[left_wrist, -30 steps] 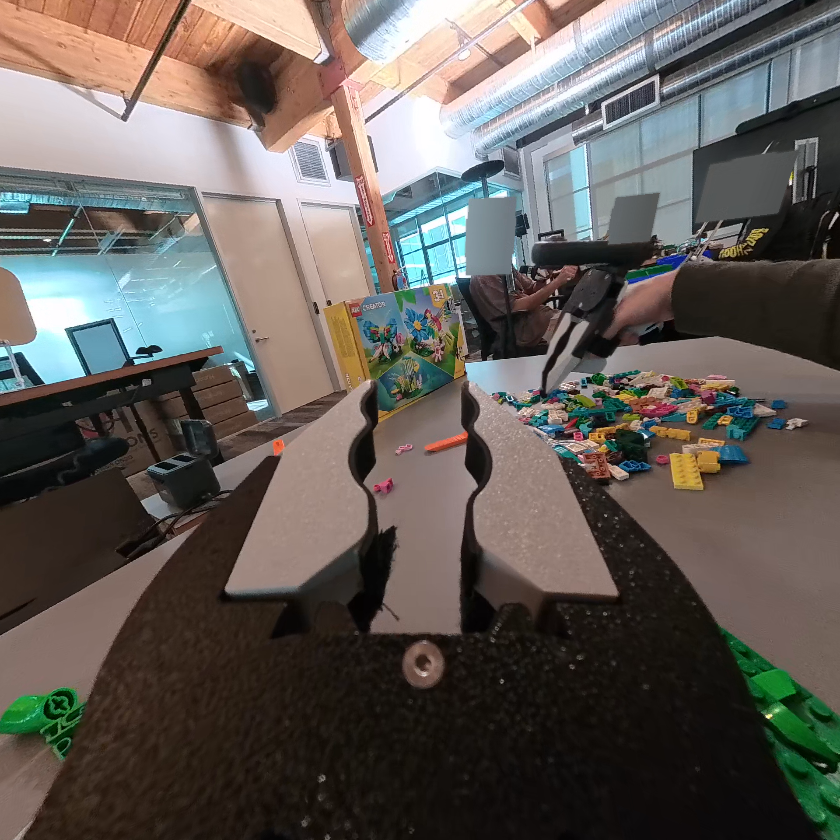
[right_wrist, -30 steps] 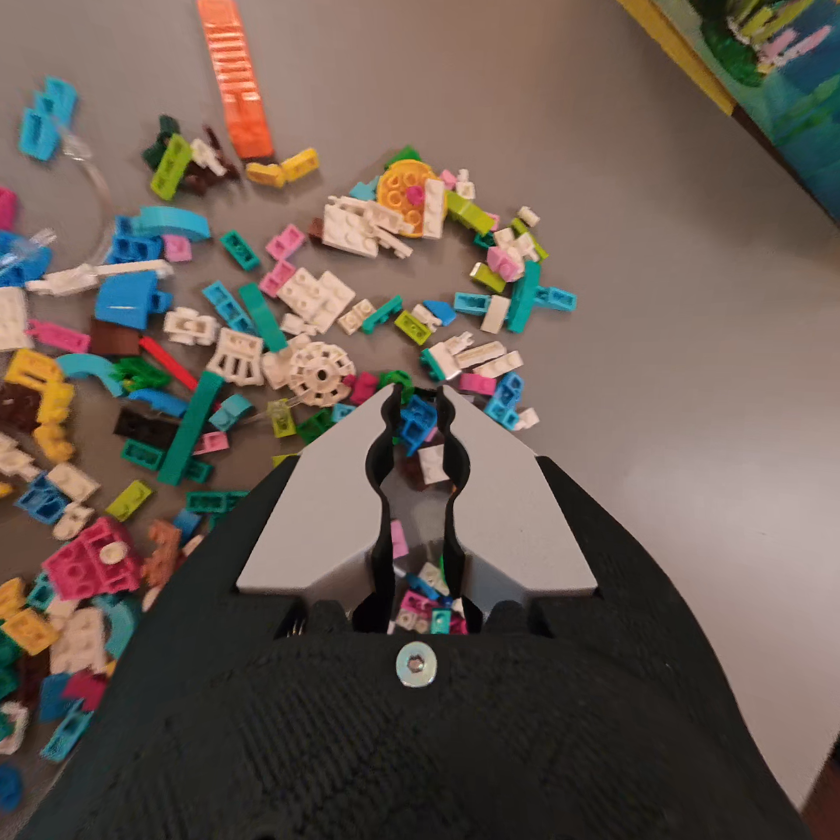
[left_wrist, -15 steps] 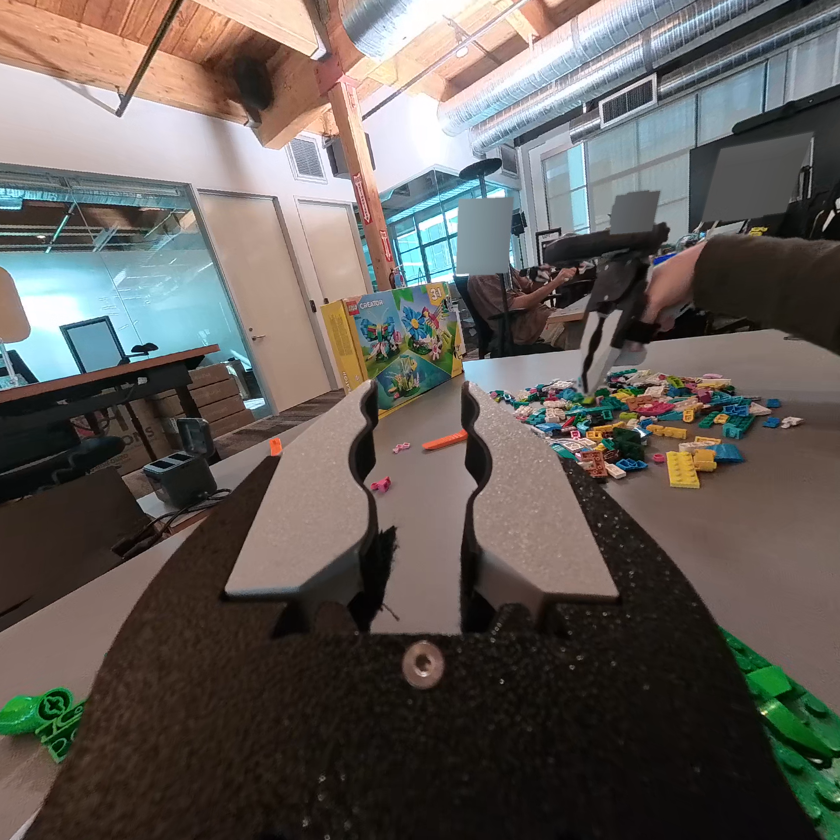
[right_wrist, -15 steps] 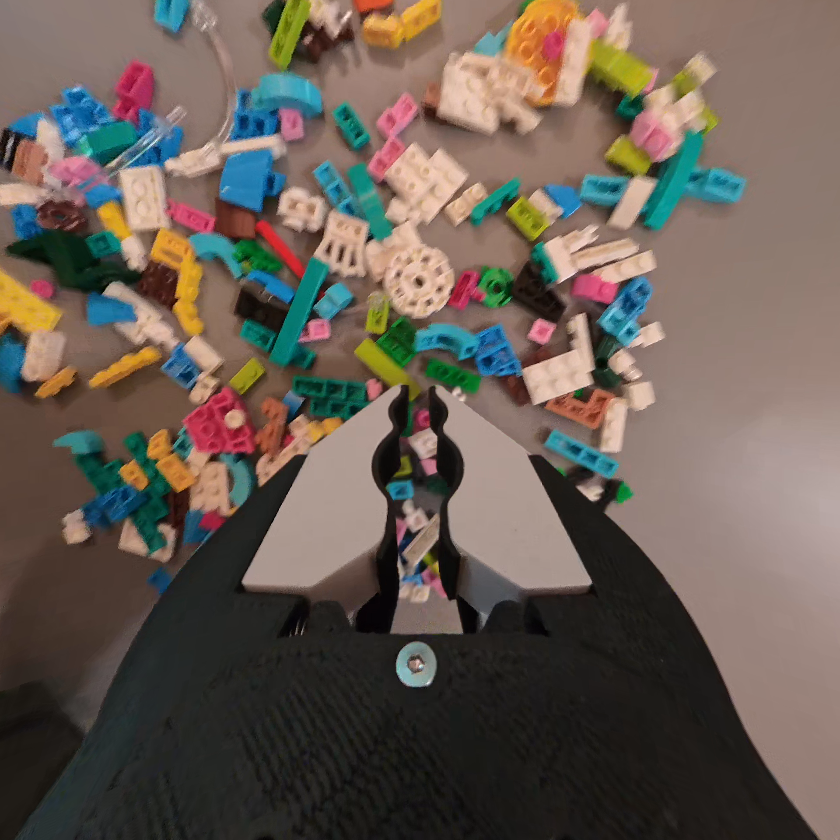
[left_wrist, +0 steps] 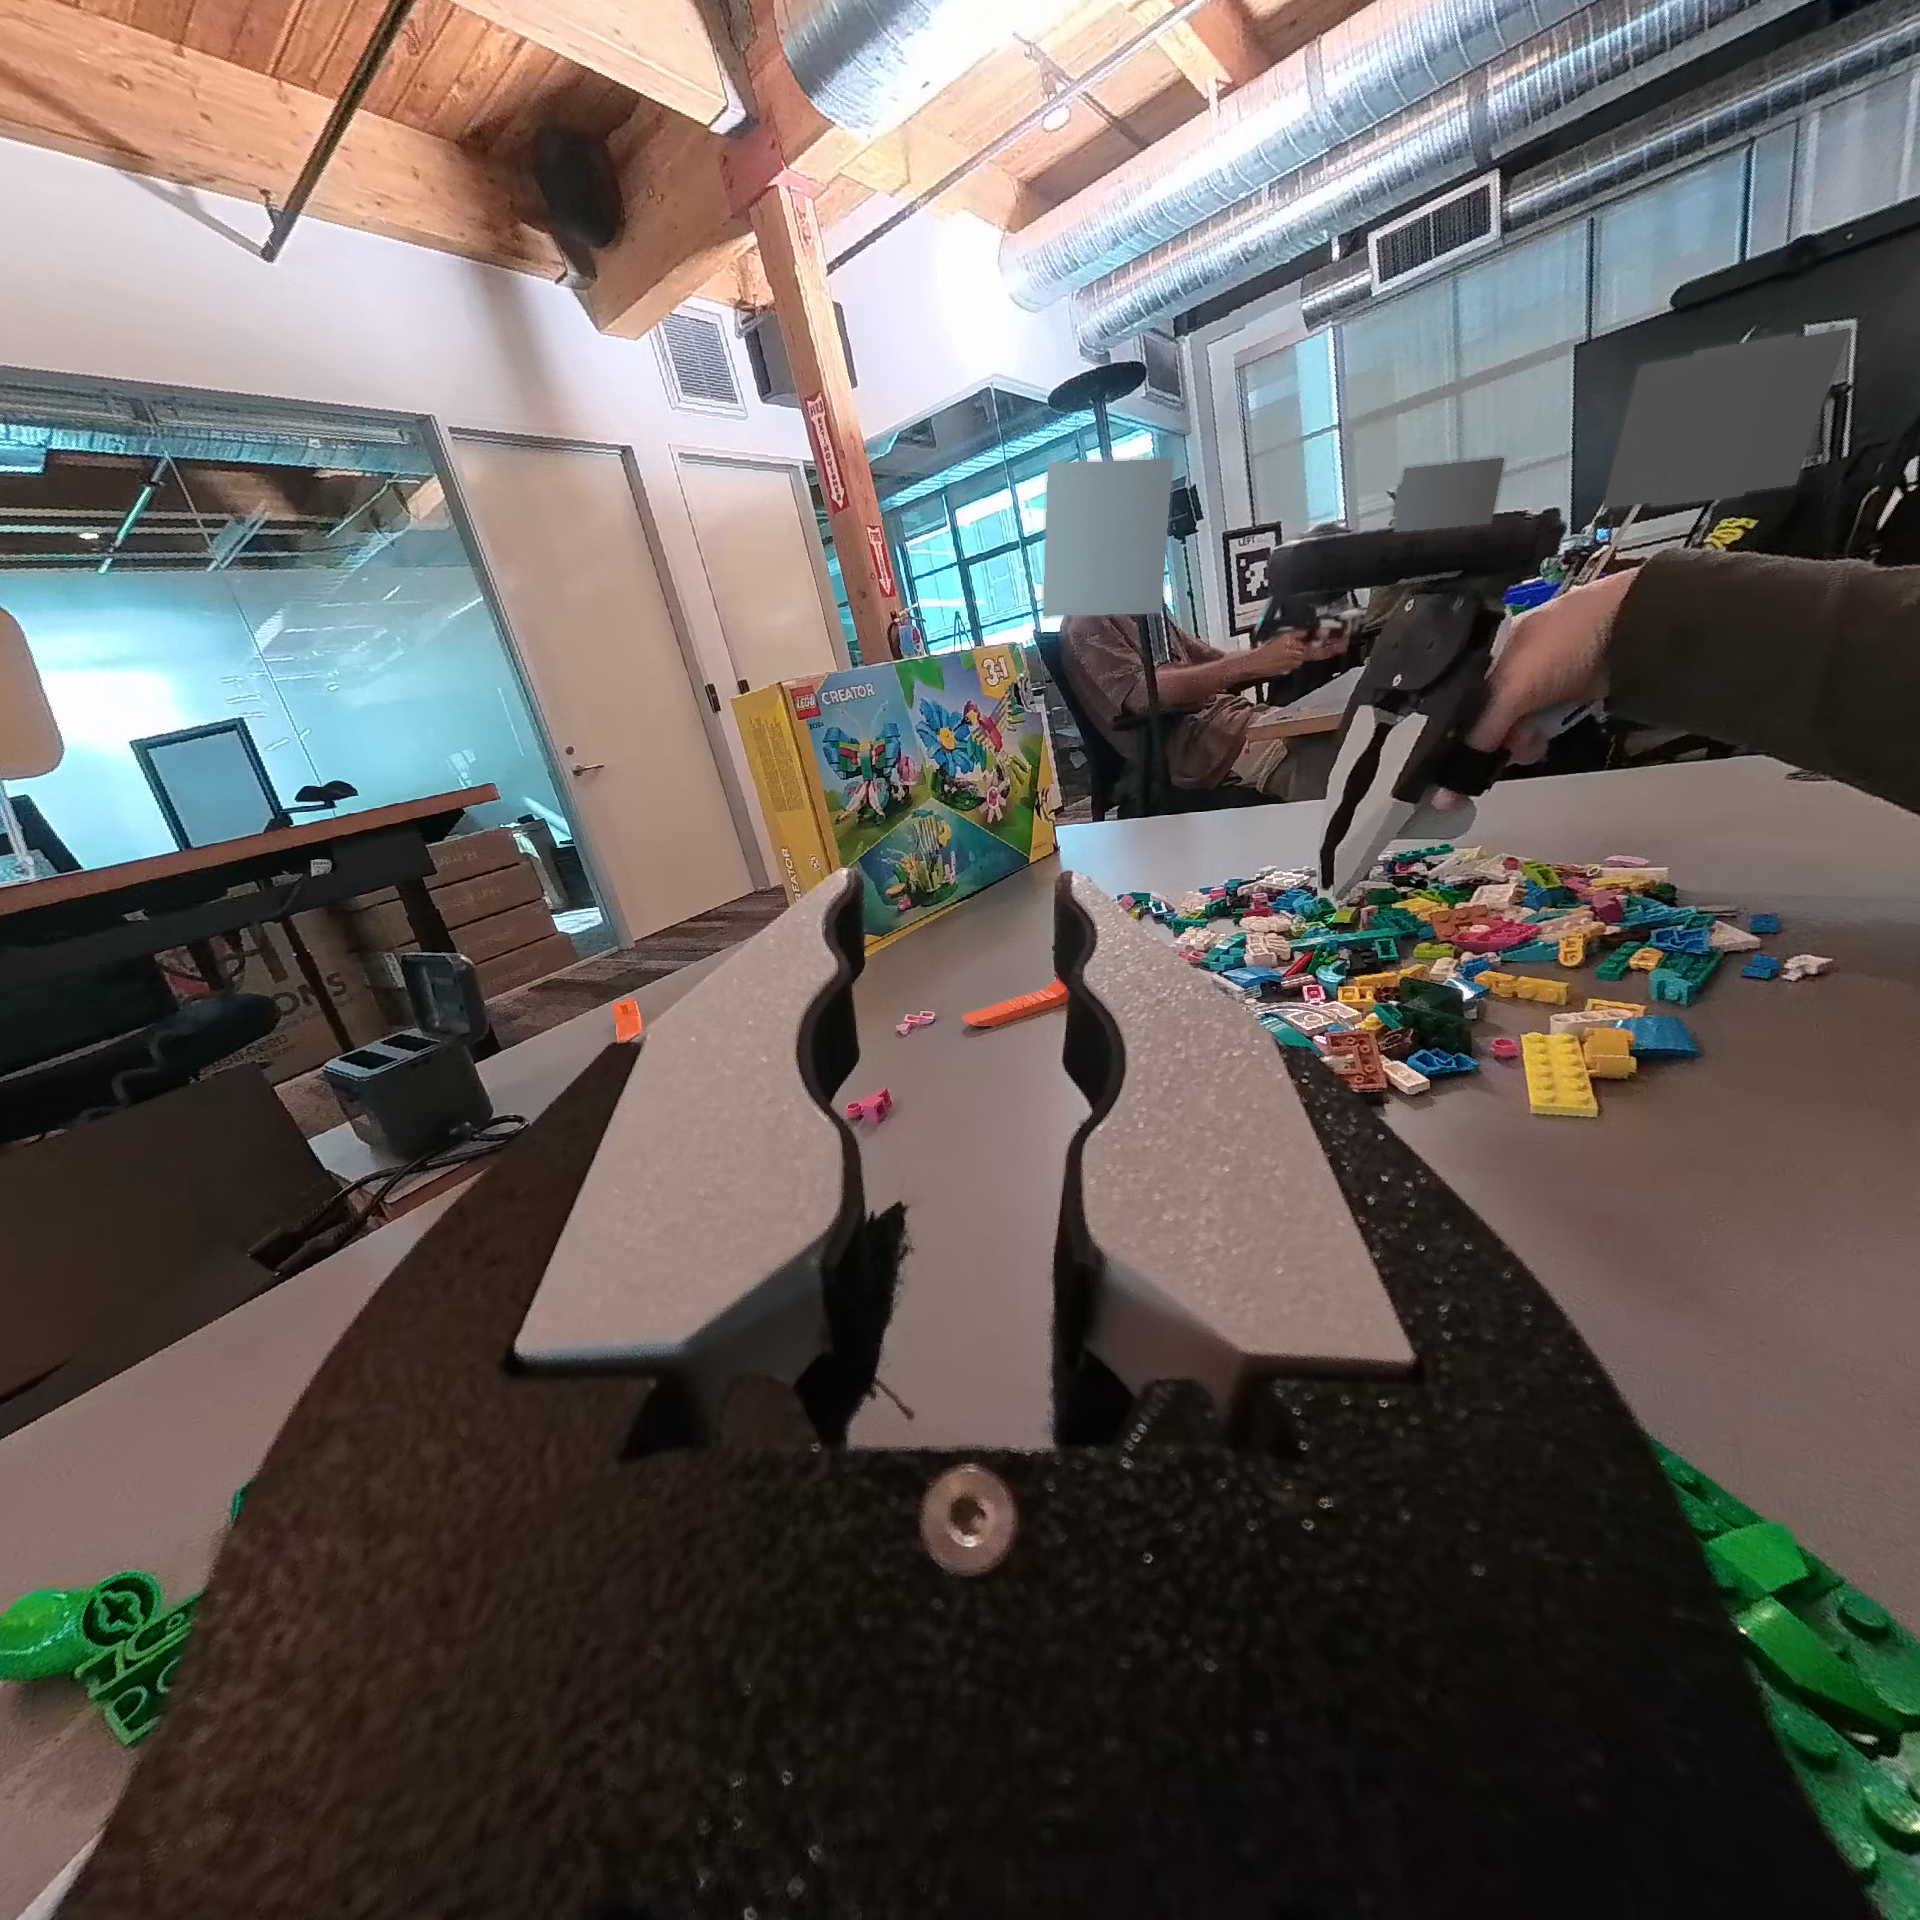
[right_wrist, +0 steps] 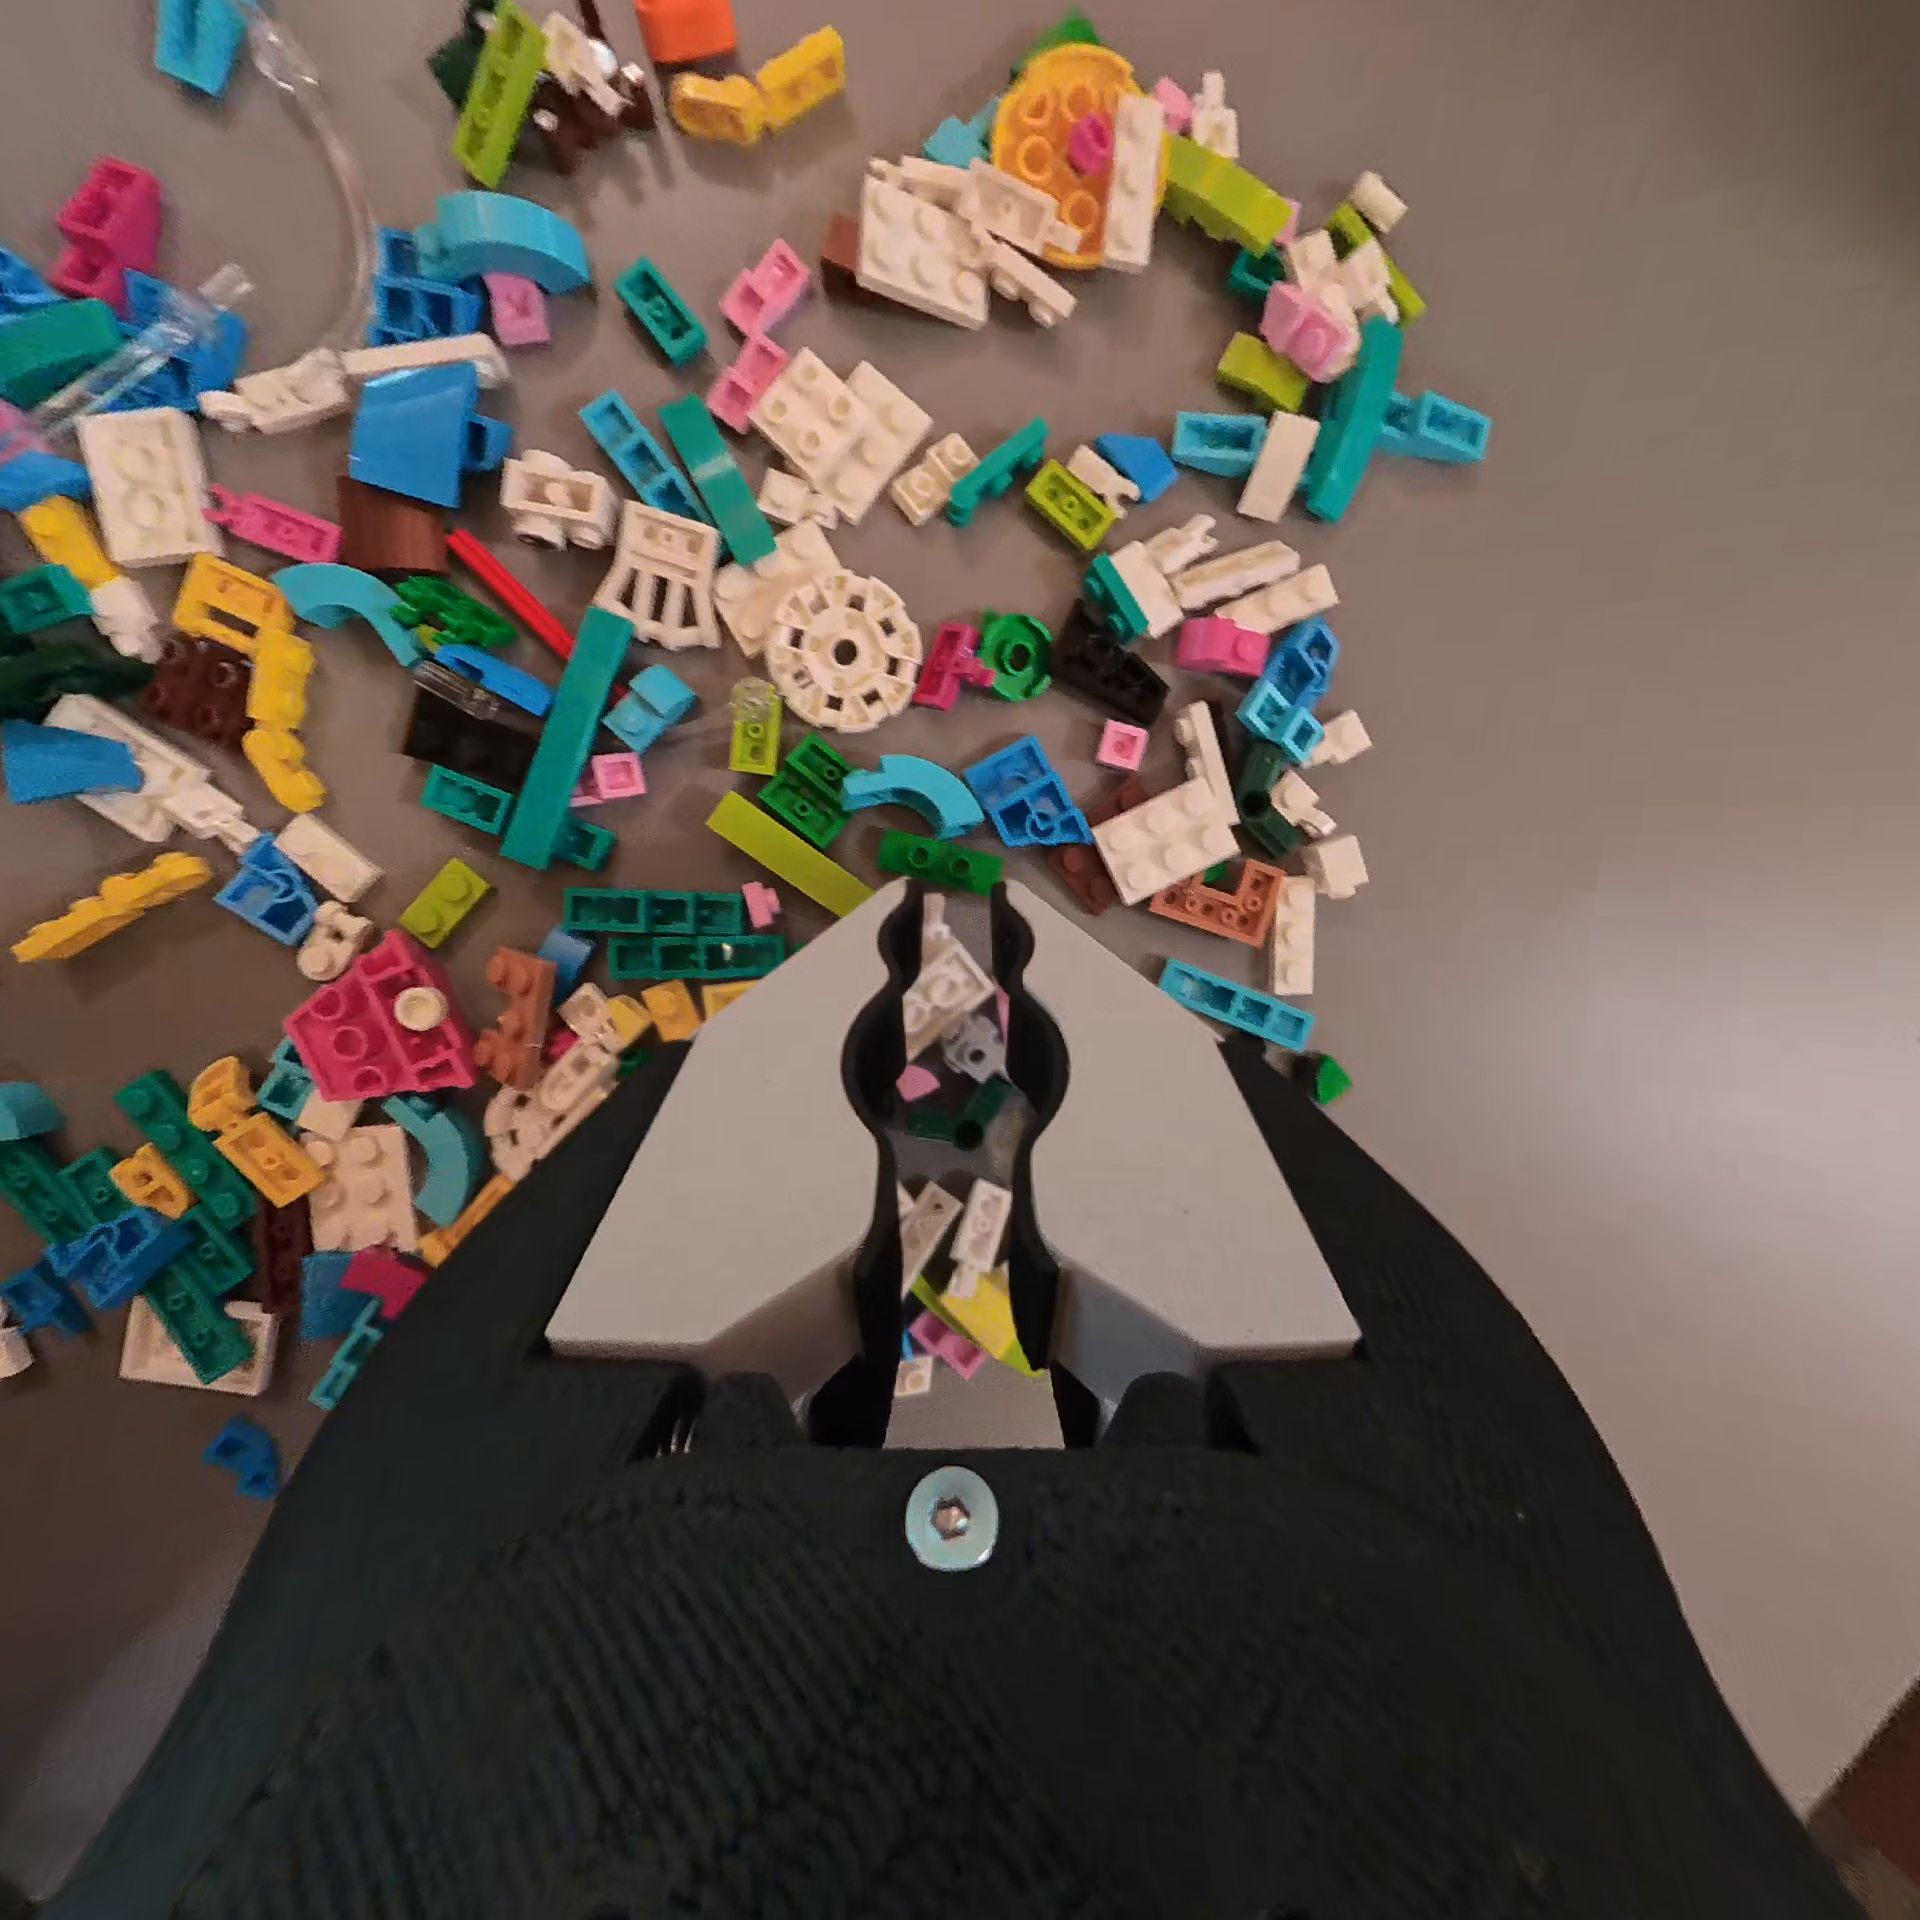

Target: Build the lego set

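Note:
A pile of loose lego pieces [left_wrist: 1455, 966] of many colours lies on the grey table [left_wrist: 1662, 1195]. My right gripper [right_wrist: 956, 891] points down at the pile [right_wrist: 727, 623], its tips just short of a dark green plate [right_wrist: 940, 857]. Its jaws are only narrowly apart, with nothing between them. It also shows in the left wrist view [left_wrist: 1338, 883], held by a hand. My left gripper [left_wrist: 956, 894] is open and empty, low over the table. Green built parts show beside it at lower left [left_wrist: 73, 1642] and lower right [left_wrist: 1818, 1662].
The lego box [left_wrist: 914, 790] stands at the table's far edge. An orange brick separator [left_wrist: 1013, 1008] and two small pink pieces [left_wrist: 871, 1107] lie ahead of my left gripper. A white round piece [right_wrist: 844, 652] sits mid-pile. A seated person is behind the table. My right fingertips sit around 35 cm from my left ones. From my right tips it is roughly 5 cm to the white round piece [right_wrist: 844, 652]; from my left, 30 cm.
My right gripper has pulled back from the pile's edge near the box to over its middle, and its jaws have narrowed. My left gripper has not moved.

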### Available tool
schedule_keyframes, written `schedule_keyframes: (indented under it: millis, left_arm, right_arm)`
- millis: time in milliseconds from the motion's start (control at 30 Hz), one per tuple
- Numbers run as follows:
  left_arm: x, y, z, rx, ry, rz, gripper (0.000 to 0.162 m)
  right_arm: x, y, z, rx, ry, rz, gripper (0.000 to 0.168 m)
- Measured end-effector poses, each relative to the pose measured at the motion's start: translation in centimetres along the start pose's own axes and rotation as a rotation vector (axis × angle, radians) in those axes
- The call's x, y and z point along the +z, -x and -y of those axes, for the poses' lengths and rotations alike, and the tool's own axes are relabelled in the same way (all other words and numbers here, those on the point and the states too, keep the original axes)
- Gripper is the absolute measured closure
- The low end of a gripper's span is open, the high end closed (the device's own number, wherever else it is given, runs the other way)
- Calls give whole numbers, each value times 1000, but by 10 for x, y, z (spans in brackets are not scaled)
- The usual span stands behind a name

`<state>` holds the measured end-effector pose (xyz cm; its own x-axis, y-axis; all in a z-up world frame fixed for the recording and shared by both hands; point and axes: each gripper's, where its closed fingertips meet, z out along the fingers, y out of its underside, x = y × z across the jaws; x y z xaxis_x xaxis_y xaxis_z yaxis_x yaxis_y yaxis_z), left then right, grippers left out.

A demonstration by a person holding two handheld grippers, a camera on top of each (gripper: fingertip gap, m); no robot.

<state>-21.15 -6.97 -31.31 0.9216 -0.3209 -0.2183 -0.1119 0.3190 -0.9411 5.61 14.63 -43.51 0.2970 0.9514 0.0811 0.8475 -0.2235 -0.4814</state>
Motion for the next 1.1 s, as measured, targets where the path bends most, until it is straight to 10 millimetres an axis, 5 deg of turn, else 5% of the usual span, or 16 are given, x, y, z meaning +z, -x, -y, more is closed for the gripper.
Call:
schedule_keyframes:
  millis: [300,433,533,900,1000,1100]
  left_arm:
    - [0,0,0,0,0,-2,128]
    - [0,0,0,0,1,-3,128]
    - [0,-1,0,0,1,-4,128]
    - [0,-1,-1,1,3,-6,129]
    - [1,3,-1,2,4,10,129]
    - [1,8,-1,-20,0,26,129]
  right_arm:
    - [6,1,1,142,-36,61,142]
    - [7,1,2,143,-45,42,145]
    - [7,5,2,105,-42,54,161]
    - [1,10,8,-20,-49,18,162]
    - [-7,16,30,-39,-127,15,162]
    - [-3,40,91,-90,-275,40,162]
